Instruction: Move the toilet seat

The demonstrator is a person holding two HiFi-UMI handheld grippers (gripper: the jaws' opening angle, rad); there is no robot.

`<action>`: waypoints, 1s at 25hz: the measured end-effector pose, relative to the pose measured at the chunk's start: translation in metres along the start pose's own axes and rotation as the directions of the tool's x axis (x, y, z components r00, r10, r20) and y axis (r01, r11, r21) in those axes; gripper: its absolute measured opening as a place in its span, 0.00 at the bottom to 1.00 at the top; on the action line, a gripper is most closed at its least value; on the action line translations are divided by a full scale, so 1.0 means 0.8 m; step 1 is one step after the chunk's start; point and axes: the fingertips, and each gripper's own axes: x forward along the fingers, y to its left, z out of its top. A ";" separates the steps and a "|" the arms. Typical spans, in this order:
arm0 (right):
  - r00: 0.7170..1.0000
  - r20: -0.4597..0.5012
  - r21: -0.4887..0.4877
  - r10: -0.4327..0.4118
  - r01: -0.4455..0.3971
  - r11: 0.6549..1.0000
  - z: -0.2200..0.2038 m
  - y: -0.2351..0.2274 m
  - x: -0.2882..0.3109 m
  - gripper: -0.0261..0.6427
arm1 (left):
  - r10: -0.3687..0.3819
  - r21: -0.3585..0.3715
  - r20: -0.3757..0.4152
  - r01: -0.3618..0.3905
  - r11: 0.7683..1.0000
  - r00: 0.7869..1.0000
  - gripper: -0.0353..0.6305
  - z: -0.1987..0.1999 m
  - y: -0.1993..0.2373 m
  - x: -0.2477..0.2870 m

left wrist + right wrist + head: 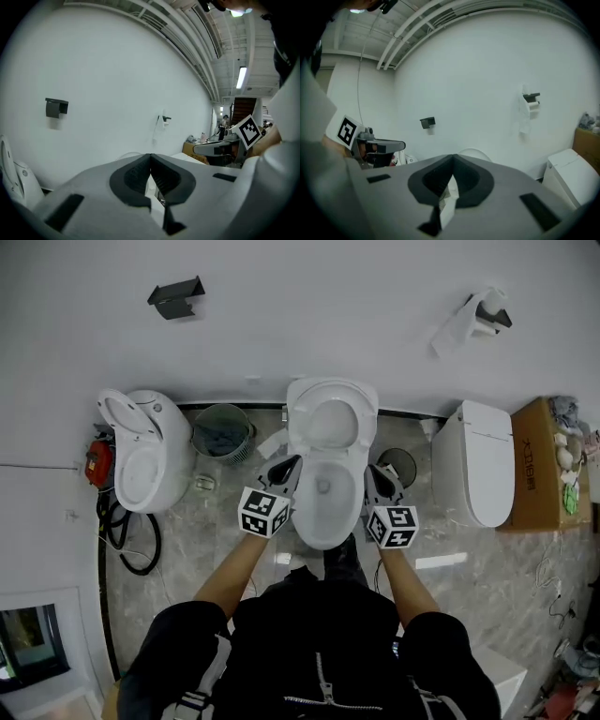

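In the head view the middle white toilet (pixel 323 498) has its seat (pixel 331 401) raised, leaning back toward the wall above the open bowl. My left gripper (pixel 286 468) hovers at the bowl's left rim and my right gripper (pixel 378 479) at its right rim. I cannot tell whether either touches the rim. In the left gripper view the gripper (pixel 150 155) is shut, tips together, with nothing between them. The right gripper (pixel 453 157) looks the same in its own view, shut and empty, with the raised seat's top (pixel 474 152) just beyond it.
Another toilet (pixel 145 460) with its lid up stands at the left, with a round bin (pixel 222 432) between it and the middle one. A closed toilet (pixel 478 460) and a cardboard box (pixel 534 465) stand at the right. A black hose (pixel 127 535) lies on the floor at left.
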 end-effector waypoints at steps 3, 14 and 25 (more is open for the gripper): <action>0.999 0.041 -0.037 -0.012 0.013 0.999 0.017 0.014 -0.018 0.04 | 0.002 0.043 0.031 -0.004 0.999 1.000 0.05 0.014 -0.006 -0.023; 0.998 0.065 -0.085 0.006 0.000 0.996 0.022 0.045 -0.051 0.04 | 0.014 0.052 0.041 -0.016 0.999 0.999 0.05 0.009 -0.015 -0.065; 0.999 0.041 -0.085 0.013 -0.010 0.996 0.016 0.038 -0.047 0.04 | 0.018 0.045 0.035 -0.020 0.999 0.999 0.05 0.010 -0.009 -0.061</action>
